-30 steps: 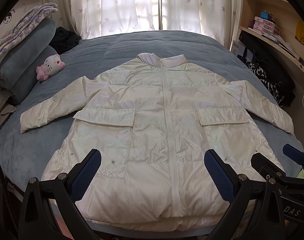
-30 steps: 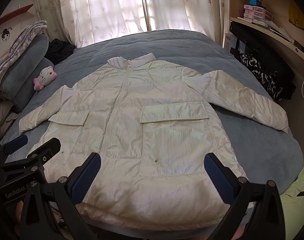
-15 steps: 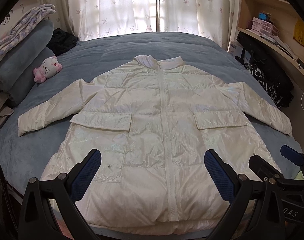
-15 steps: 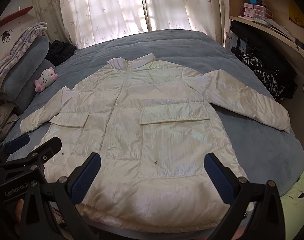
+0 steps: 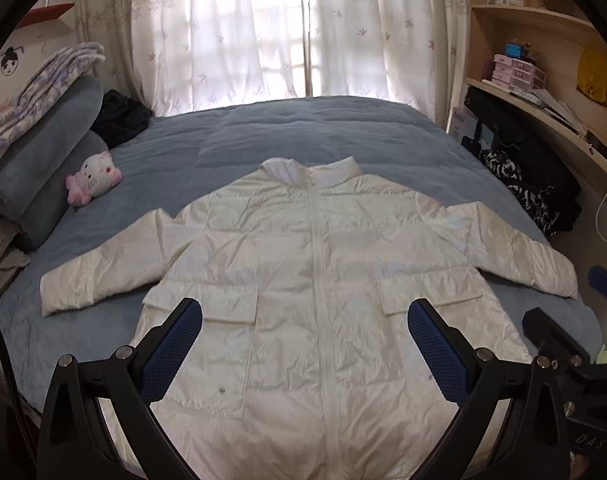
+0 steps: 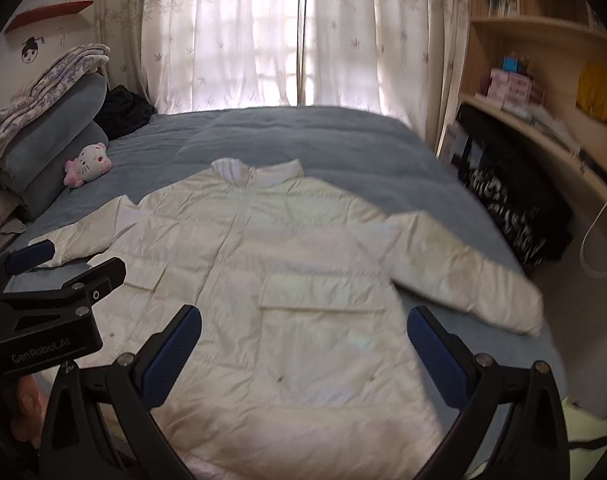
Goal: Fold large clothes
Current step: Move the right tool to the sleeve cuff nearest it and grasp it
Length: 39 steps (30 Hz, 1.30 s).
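The white puffer jacket lies flat, zipped, front up on the blue bed, collar toward the curtains. It looks light, soft and slippery. The left gripper hangs spread wide and empty over the hem; the left cuff seems a good hold. The right gripper is equally spread, grasping nothing, with the right cuff nearby.
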### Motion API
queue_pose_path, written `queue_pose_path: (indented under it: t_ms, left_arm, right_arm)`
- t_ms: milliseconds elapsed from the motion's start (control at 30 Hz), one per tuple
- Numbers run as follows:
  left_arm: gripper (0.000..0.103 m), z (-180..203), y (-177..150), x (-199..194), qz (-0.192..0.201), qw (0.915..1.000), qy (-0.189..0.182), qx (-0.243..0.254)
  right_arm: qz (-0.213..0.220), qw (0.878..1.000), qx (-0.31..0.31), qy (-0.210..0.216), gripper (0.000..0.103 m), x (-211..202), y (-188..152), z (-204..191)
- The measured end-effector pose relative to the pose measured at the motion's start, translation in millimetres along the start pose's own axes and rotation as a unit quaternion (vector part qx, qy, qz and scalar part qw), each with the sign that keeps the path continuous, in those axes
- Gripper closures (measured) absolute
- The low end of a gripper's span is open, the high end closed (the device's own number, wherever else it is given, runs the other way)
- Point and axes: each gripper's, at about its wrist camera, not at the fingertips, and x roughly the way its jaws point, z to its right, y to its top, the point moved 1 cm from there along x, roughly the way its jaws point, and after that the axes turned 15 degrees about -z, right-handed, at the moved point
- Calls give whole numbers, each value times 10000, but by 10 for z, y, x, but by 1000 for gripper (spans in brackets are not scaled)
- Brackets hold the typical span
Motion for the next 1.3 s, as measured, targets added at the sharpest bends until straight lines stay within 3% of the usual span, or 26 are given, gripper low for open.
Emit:
queue_pose_path:
  t_ms: [233,400,533,700,833,1033,1300]
  left_arm:
    - [1,232,410,-199,481,9987,-64,130]
    - [1,539,726,-137,395,9988,-186,234]
    - [1,823,894,38,250,9984,-323,381]
    - [1,1256,1075,486,-169,9961,-705,500]
    - [1,1573,1101,935,-469,9967,-432,502]
    - [1,1999,1028,1601,-820,9936,-387,667]
    - [1,2327,913,2119,-1021,9906,-289,863]
  right_arm:
    - [738,9938,-78,-833,0,-422,349,349]
    - [994,9910,135,-881,0,-584,524,807]
    - [890,9907,424,-940,0,-534,598,1210]
    - [349,9895,905,-1072,0,-139,593,1757]
    - [-253,9846,1252,-1195,6,323,495,2181]
    - [-1051,9671,1893,-1335,20,944,252,2733]
    - [-1487,9542,2307,-1194,21,1409,38,3099]
